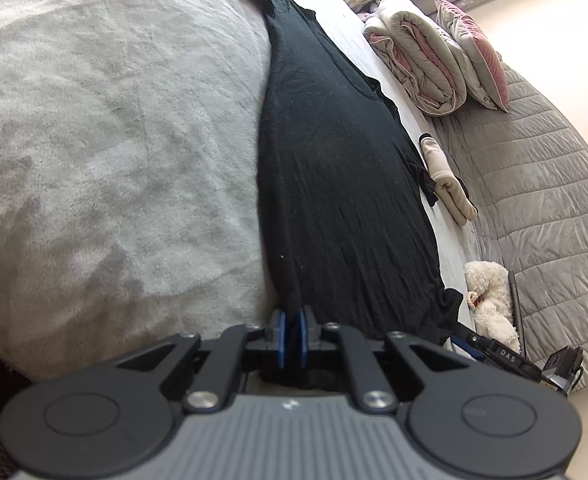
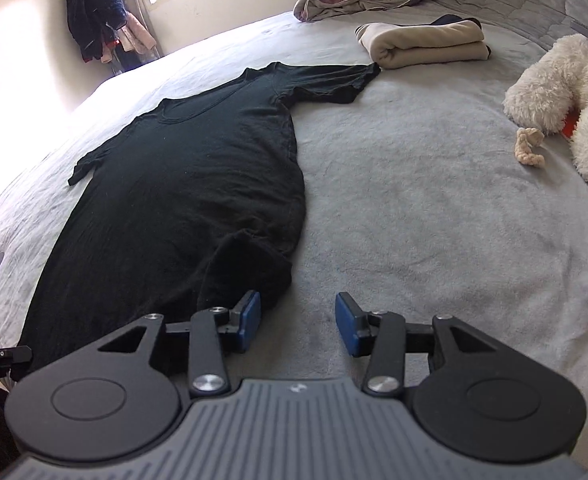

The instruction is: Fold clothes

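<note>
Shirt flat on bed, near hem pinched in left gripper, seemingly by one corner. Right gripper spread wide, empty, beside hem's right corner. Folded beige cloth far right.

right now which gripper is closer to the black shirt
Left. The left gripper is shut on the black shirt's hem. The right gripper is open over the grey blanket, just beside the shirt's bottom corner.
</note>
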